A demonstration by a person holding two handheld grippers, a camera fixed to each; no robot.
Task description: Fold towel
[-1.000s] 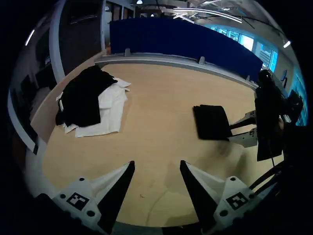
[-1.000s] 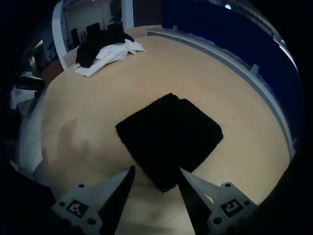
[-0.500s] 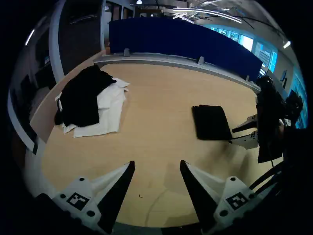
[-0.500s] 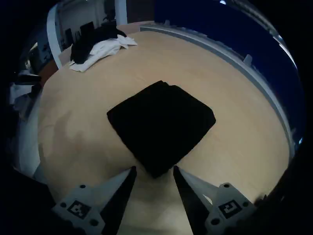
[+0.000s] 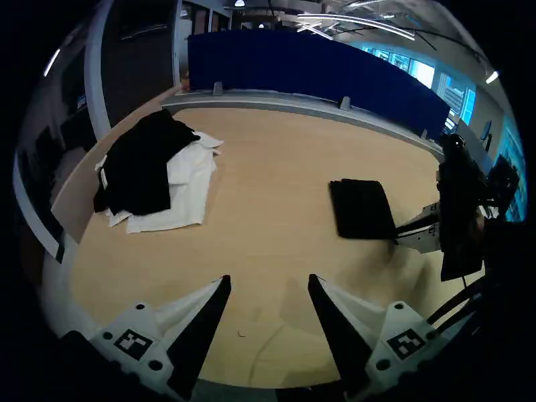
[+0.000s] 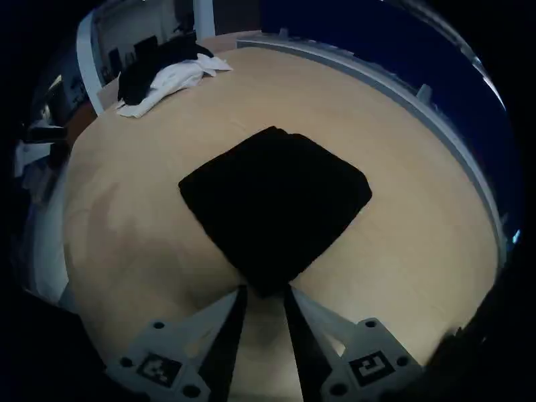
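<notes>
A folded black towel (image 6: 275, 201) lies flat on the wooden table (image 6: 402, 221). In the right gripper view, my right gripper (image 6: 264, 291) has its fingers drawn in on the towel's near corner, which sits pinched between the tips. In the left gripper view the same towel (image 5: 362, 208) lies right of centre. The right gripper (image 5: 410, 228) meets its near edge there, held by a person's hand (image 5: 462, 208). My left gripper (image 5: 268, 278) hovers open over bare table (image 5: 268, 174), well away from the towel, with nothing between its fingers.
A heap of black and white cloth (image 5: 154, 174) rests at the table's far left, also seen in the right gripper view as the cloth heap (image 6: 167, 74). A blue partition (image 5: 301, 67) runs along the table's far edge. Bare wood lies between the heap and the towel.
My right gripper's fingers have narrowed step by step and now close on the towel's near corner. The left gripper has stayed still and open.
</notes>
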